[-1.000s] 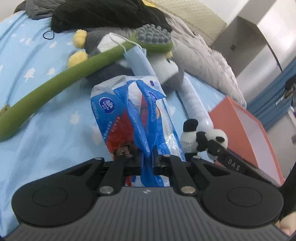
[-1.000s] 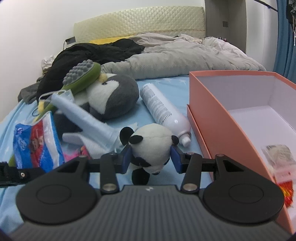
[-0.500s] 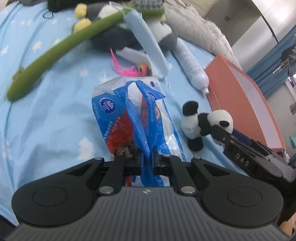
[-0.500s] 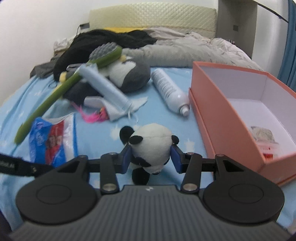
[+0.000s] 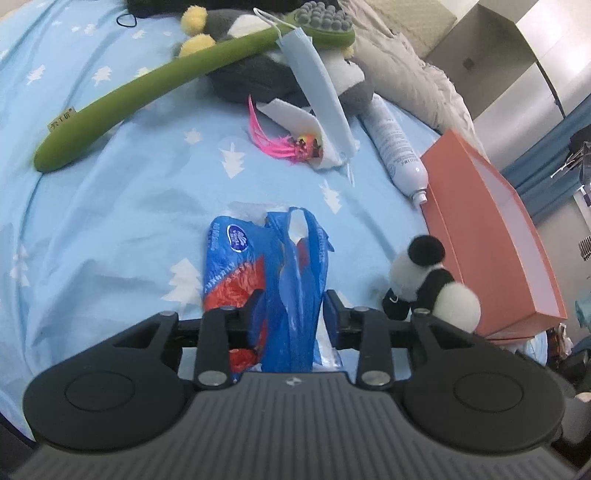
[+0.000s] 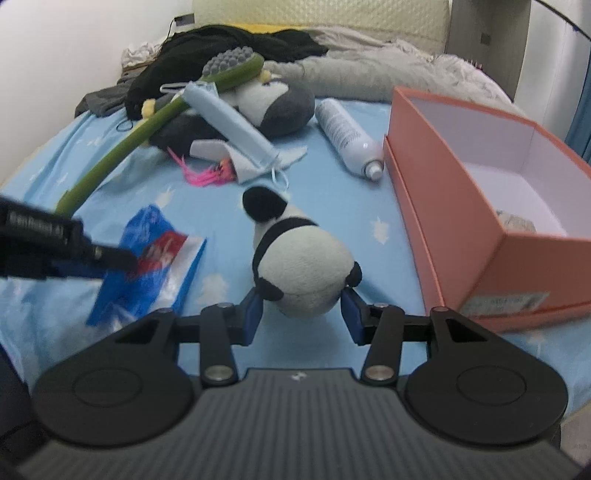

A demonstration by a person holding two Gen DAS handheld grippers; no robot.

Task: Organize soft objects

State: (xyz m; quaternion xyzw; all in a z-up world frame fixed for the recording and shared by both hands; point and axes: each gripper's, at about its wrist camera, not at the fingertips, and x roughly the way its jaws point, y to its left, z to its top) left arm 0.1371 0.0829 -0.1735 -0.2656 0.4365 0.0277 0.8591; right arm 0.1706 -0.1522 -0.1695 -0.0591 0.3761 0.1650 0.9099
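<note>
Even, soft indoor light, faint shadows; fisheye bends the edges, slight motion blur.

a home bedroom: everything lies on a bed (image 6: 369, 206) with a pale blue sheet printed with white trees, a quilted headboard (image 6: 321, 16) against the white wall and a rumpled grey duvet (image 6: 369, 70) at its far end. dark clothes (image 6: 229, 48) are heaped near the headboard, and blue curtains (image 5: 546, 147) hang at one side. soft toys, a penguin (image 6: 273, 99) and a panda (image 6: 299, 266), are strewn on the sheet beside an orange box (image 6: 461, 206), a face mask (image 6: 229, 122) and a spray can (image 6: 347, 136).
</note>
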